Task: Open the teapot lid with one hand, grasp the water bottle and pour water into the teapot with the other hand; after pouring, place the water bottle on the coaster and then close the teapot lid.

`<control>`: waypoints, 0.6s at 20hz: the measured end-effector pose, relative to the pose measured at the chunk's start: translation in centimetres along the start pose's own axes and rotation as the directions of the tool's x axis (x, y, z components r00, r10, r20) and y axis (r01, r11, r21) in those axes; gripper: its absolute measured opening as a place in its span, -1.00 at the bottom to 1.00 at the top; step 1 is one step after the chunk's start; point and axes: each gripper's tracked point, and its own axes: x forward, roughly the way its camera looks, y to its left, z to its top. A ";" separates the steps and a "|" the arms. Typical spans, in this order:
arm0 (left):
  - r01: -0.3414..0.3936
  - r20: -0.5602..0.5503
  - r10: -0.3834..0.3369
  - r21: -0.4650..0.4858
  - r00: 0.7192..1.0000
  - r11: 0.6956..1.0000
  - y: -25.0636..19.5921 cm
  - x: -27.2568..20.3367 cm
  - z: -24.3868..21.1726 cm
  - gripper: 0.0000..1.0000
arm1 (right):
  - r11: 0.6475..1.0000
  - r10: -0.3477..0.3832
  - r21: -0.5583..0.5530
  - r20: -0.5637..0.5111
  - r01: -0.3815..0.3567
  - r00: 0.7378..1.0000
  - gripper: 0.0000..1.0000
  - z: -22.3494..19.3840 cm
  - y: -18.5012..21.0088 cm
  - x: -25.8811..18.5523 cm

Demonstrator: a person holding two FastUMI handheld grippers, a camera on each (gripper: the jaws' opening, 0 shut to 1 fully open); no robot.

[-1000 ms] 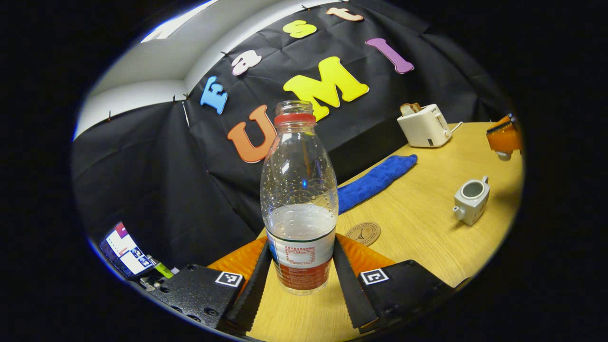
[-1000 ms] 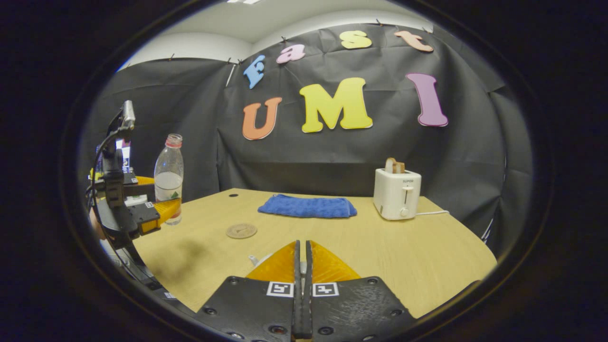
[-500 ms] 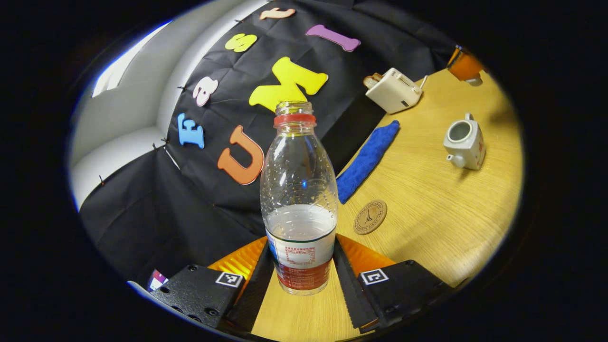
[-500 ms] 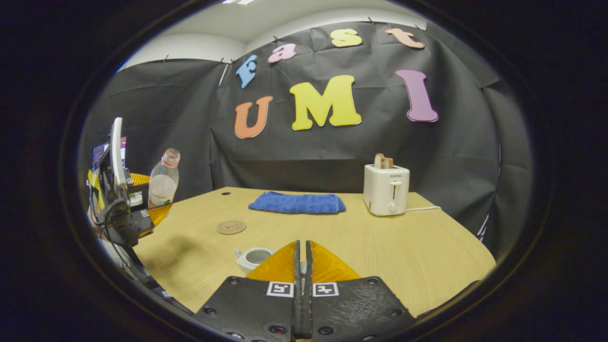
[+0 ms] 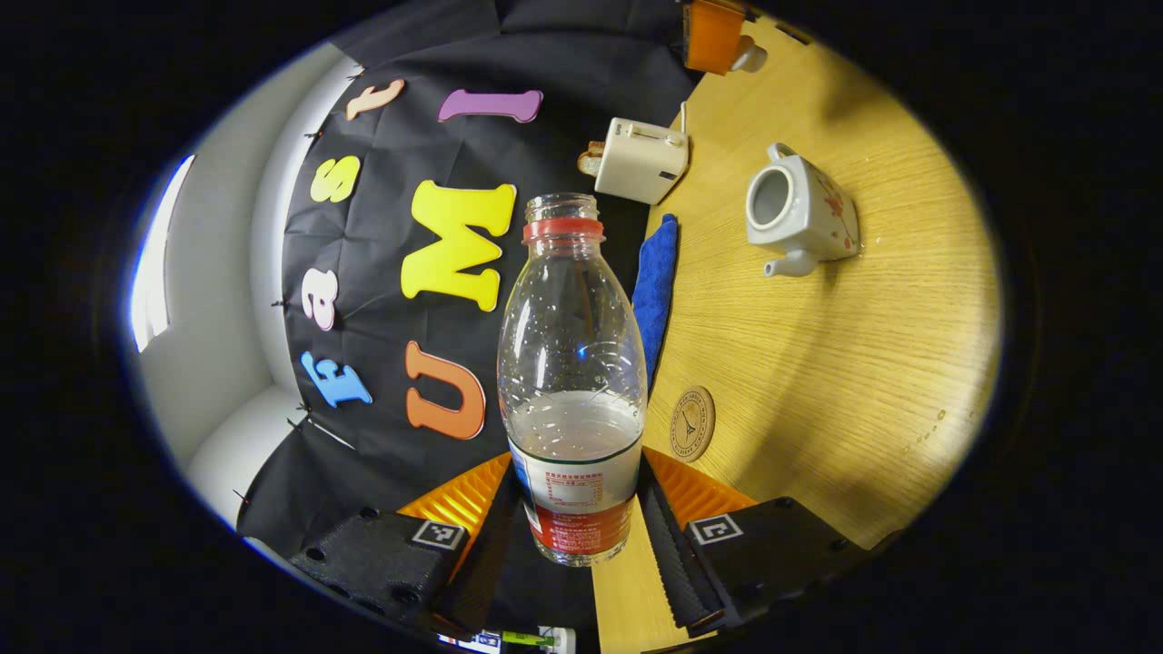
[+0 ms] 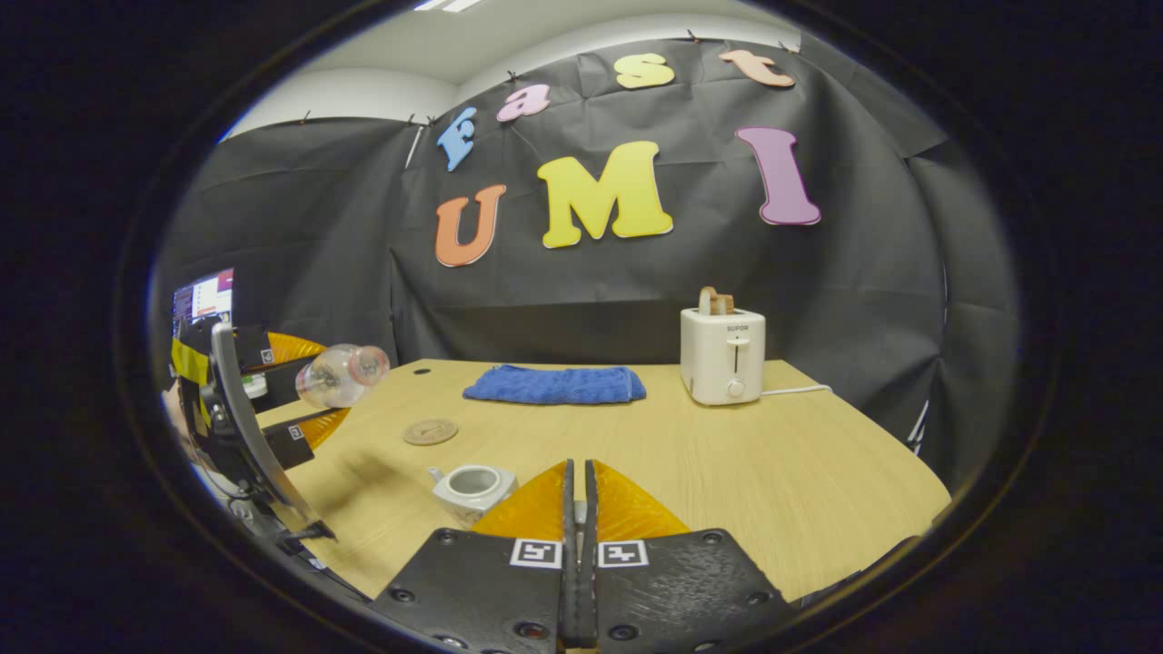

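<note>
Water bottle (image 5: 571, 381) sits clamped in the left gripper (image 5: 575, 531), both fingers pressed against its labelled lower part, cap off, some water left inside. In the right gripper view you can see that same bottle (image 6: 342, 373) tipped way over, nearly on its side, mouth pointing toward the middle of the table (image 6: 709, 463), up in the air above the table's left edge. Teapot (image 5: 798, 214) stands on the wood with its top open, lid off, spout toward the coaster (image 5: 692, 423), well apart from the bottle. The coaster lies flat and bare between the two. Right gripper (image 6: 576, 509) has its fingers pinched nearly together; the left view shows a small white knob (image 5: 749, 56) poking out of it, probably the lid, can't say for sure. Further back are a folded blue cloth (image 6: 554, 384) and a white toaster (image 6: 722, 355) with bread sticking out.
</note>
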 end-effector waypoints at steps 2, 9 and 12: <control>0.005 0.016 -0.006 0.062 1.000 0.998 -0.6 -0.4 1.1 0.48 | 1.000 -0.005 0.004 0.001 0.005 1.000 -0.96 0.0 -0.4 -0.1; 0.042 0.038 -0.051 0.209 0.998 0.977 -2.0 0.5 3.0 0.48 | 1.000 -0.008 0.021 0.005 0.008 1.000 -0.96 -0.4 -0.9 -0.5; 0.023 0.040 -0.035 0.259 0.999 0.966 -1.7 0.5 3.4 0.48 | 1.000 -0.005 0.027 0.006 0.005 1.000 -0.96 -0.5 -1.0 -0.5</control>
